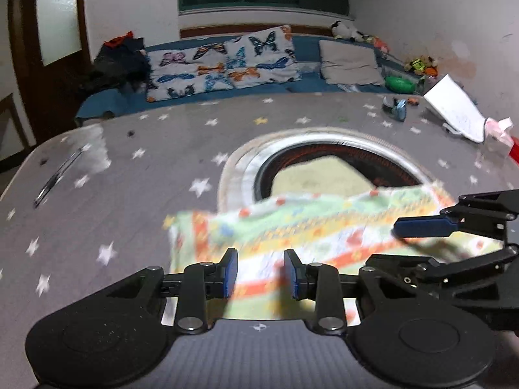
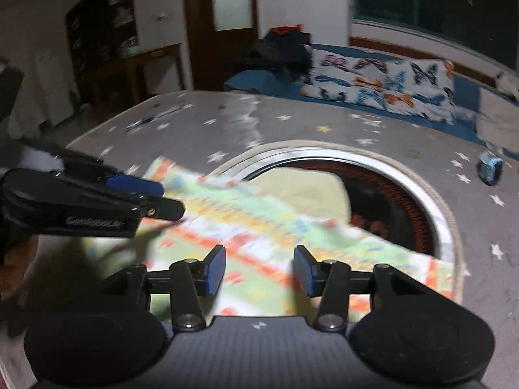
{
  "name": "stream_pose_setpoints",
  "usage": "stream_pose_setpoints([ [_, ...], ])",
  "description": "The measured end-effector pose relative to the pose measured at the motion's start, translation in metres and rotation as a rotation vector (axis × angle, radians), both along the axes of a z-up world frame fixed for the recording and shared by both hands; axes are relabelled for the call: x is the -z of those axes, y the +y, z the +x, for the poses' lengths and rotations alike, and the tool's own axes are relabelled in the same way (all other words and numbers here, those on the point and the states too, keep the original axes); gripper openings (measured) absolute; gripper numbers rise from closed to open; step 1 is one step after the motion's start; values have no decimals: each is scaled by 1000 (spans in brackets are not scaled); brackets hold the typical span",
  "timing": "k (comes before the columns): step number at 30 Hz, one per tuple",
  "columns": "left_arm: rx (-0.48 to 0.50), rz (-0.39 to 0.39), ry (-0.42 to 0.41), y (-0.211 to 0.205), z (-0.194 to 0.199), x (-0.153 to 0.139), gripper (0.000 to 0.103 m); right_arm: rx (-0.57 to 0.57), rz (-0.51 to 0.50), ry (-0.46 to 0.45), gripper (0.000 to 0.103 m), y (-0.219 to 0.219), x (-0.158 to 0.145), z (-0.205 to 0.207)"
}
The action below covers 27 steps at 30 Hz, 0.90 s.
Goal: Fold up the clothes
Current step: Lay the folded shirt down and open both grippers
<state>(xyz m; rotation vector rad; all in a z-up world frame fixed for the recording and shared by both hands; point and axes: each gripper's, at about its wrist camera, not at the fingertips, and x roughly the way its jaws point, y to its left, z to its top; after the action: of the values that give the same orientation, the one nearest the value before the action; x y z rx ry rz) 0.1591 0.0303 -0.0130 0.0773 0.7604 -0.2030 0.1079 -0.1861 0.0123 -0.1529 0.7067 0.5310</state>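
Observation:
A bright patterned cloth point(image 1: 311, 227) with orange, green and yellow bands lies on the grey star-print table point(image 1: 146, 188), partly over a round metal-rimmed opening point(image 1: 246, 168). A pale yellow-green cloth point(image 1: 311, 175) lies inside the opening. My left gripper point(image 1: 260, 254) is open low over the cloth's near edge, with cloth showing between its blue pads. My right gripper point(image 2: 260, 249) is also open above the same cloth point(image 2: 259, 223). Each gripper shows in the other's view: the right gripper point(image 1: 421, 227) at the cloth's right end, the left gripper point(image 2: 139, 188) at its left end. The frames are blurred.
A pen-like object point(image 1: 55, 178) and a white patch point(image 1: 94, 149) lie near the table's left edge. A small blue object point(image 1: 397, 107) and a white board point(image 1: 454, 107) are at the far right. Behind are butterfly pillows point(image 1: 227, 61), a grey cushion point(image 1: 350, 61) and toys.

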Motion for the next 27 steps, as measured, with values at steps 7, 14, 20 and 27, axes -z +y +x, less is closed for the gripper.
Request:
stream_pose_setpoints([
  [7,-21,-13,-14,6,-25,13,34,4,-25,-28,48,10,14,-22],
  [14,-13,-70,-7,12,-52,12,34,15,-6,-29,48,-3,13,-42],
  [20,0,-97,7,16,-67,4,34,12,19,-36,48,-19,5,-68],
  [27,27,-104,-21,7,-65,-13,37,125,-9,-78,48,-64,-7,-66],
])
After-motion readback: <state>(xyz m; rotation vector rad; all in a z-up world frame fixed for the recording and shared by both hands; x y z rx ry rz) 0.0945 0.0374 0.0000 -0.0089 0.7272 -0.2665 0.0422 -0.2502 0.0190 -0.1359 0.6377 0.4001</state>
